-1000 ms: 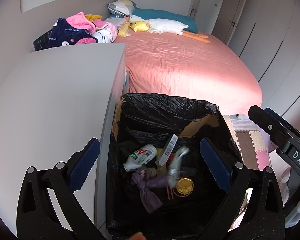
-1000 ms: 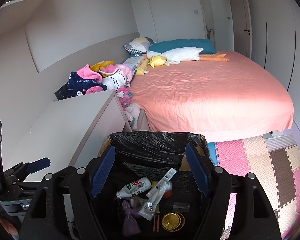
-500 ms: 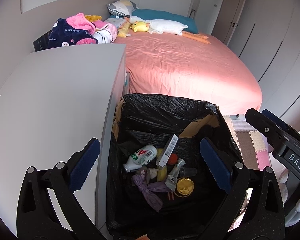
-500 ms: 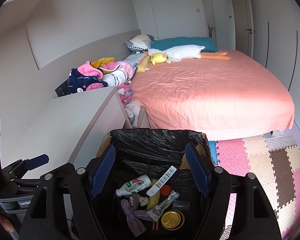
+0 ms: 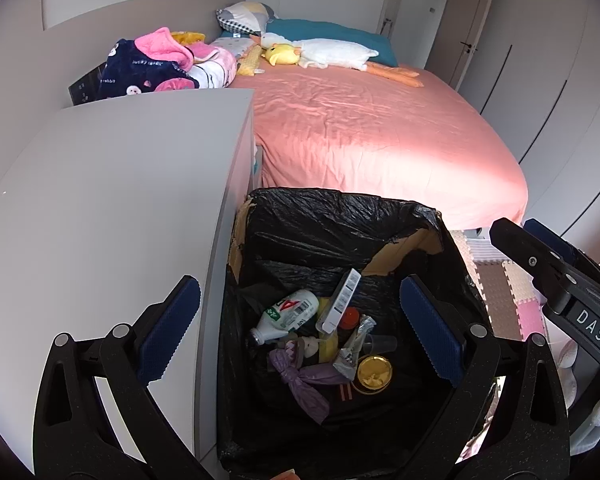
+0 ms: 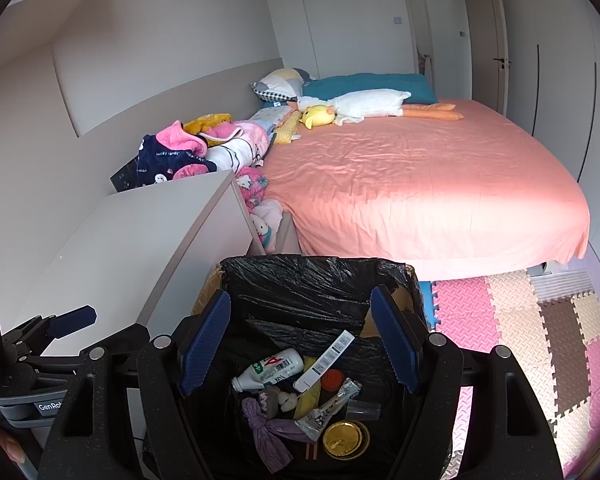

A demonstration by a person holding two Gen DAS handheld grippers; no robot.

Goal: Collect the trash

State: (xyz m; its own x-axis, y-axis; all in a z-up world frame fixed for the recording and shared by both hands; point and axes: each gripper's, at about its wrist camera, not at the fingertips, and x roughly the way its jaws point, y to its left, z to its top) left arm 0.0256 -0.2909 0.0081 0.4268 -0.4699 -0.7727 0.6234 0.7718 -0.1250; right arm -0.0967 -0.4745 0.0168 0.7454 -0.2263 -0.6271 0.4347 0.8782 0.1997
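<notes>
A cardboard bin lined with a black bag (image 5: 340, 216) (image 6: 312, 276) stands on the floor between the white cabinet and the bed. Inside lie a white bottle (image 5: 288, 314) (image 6: 270, 370), a silvery wrapper (image 5: 352, 346) (image 6: 328, 408), a purple knotted bag (image 5: 300, 380) (image 6: 266, 432), a gold lid (image 5: 374, 372) (image 6: 346, 438) and a white tube (image 5: 340, 300) (image 6: 326, 356). My left gripper (image 5: 296, 332) is open and empty above the bin. My right gripper (image 6: 300, 344) is open and empty above the bin too; it shows at the right edge of the left wrist view (image 5: 556, 280).
A white cabinet top (image 5: 108, 200) (image 6: 140, 248) borders the bin on the left. A pink bed (image 5: 360, 136) (image 6: 420, 184) lies behind, with plush toys and pillows. Clothes (image 5: 160, 64) are piled behind the cabinet. Foam floor mats (image 6: 520, 328) lie to the right.
The silvery wrapper has dropped into the bin and come to rest among the trash. Both grippers have stayed open above the bin, almost still.
</notes>
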